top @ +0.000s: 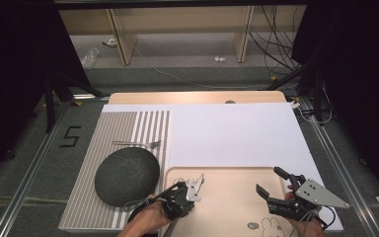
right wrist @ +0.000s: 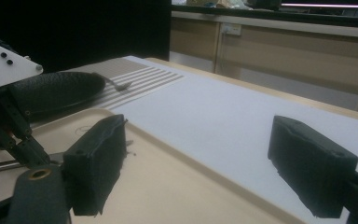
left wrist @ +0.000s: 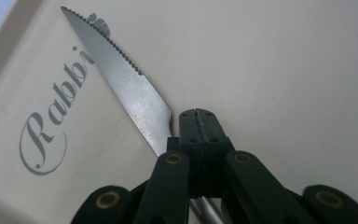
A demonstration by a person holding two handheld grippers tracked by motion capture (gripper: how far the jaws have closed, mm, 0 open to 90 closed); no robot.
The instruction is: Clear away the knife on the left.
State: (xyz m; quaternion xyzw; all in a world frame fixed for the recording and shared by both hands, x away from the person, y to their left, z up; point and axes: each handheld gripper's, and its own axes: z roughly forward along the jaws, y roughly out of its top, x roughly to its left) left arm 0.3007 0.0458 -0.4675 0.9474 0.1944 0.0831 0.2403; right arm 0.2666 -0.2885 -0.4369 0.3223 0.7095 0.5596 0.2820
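A dark round placemat (top: 127, 175) and a fork (top: 137, 143) lie on the striped mat (top: 150, 126) beside my beige tray (top: 227, 207). My left gripper (left wrist: 198, 123) is clamped on a serrated knife (left wrist: 121, 77) over the tray, blade pointing away along the jaws. My right gripper (top: 270, 186) stands apart, empty.

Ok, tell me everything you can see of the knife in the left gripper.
The knife is a table knife of bare, shiny metal with fine scratches. Its blade is serrated along one edge and tapers to a rounded tip. The left gripper has its jaws shut on it about where the blade meets the handle, a rounded metal handle that passes under the jaws. The blade points away from the gripper, low over the beige tray, across printed script lettering near the tray's rim. Whether the blade touches the tray is not clear.
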